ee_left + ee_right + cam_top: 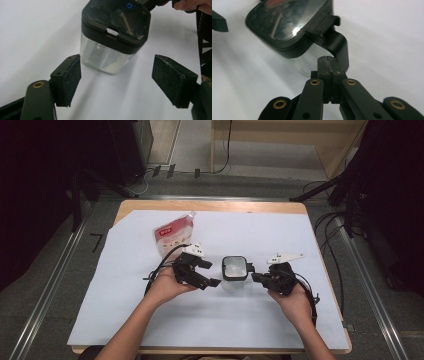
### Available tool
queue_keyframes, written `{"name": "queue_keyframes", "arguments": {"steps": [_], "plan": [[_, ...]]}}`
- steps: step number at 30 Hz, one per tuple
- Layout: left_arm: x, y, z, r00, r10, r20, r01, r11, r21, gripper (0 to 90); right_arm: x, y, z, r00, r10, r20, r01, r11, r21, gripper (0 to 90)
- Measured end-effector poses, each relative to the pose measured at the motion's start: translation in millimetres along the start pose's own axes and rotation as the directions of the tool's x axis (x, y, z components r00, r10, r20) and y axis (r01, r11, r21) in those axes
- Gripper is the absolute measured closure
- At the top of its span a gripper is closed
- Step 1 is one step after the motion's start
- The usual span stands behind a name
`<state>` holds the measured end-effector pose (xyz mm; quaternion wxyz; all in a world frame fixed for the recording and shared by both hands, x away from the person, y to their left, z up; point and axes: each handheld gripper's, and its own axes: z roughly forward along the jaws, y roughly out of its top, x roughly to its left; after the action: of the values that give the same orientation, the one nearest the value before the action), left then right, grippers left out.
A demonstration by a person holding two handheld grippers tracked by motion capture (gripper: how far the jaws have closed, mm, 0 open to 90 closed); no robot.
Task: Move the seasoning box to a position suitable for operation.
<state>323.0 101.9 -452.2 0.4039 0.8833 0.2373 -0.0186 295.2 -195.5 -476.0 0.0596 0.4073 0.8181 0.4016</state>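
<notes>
A clear square container [234, 269] with a black lid stands in the middle of the white sheet [210, 320]. In the left gripper view the container [115, 32] is just beyond my left gripper [116, 72], whose jaws stand wide apart with nothing between the pads [72, 80]. From above, the left gripper [211, 274] is immediately left of the container. My right gripper [255, 277] is at the container's right side. In the right gripper view it [327, 58] is shut, pads pressed together, tips right at the lid's black latch [337, 42].
A red and white pouch [173, 234] lies behind the left gripper at the back left of the sheet. The sheet covers a wooden table [210, 206]. Cables trail from both grippers, and dark stands flank the table.
</notes>
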Motion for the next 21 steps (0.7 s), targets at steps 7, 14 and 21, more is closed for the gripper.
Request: {"name": "queue_keyframes", "arguments": {"steps": [7,14,21], "plan": [[2.1,9.6,7.6,1.0,0.008,0.006,-0.008,1.0,-0.004,19.9,-6.2,1.5,-6.7,0.9996,0.028,0.003,-0.027,1.0,-0.012,90.0],[2.7,12.2,18.5,0.9994,0.031,0.014,-0.031,0.9995,-0.006,17.5,-7.3,3.5,-10.0,0.998,0.037,0.052,-0.035,0.999,-0.027,90.0],[5.4,13.0,32.6,0.9983,0.055,0.018,-0.055,0.9983,0.02,16.2,-10.5,4.8,1.5,0.9954,0.042,0.086,-0.041,0.999,-0.013,90.0]]}}
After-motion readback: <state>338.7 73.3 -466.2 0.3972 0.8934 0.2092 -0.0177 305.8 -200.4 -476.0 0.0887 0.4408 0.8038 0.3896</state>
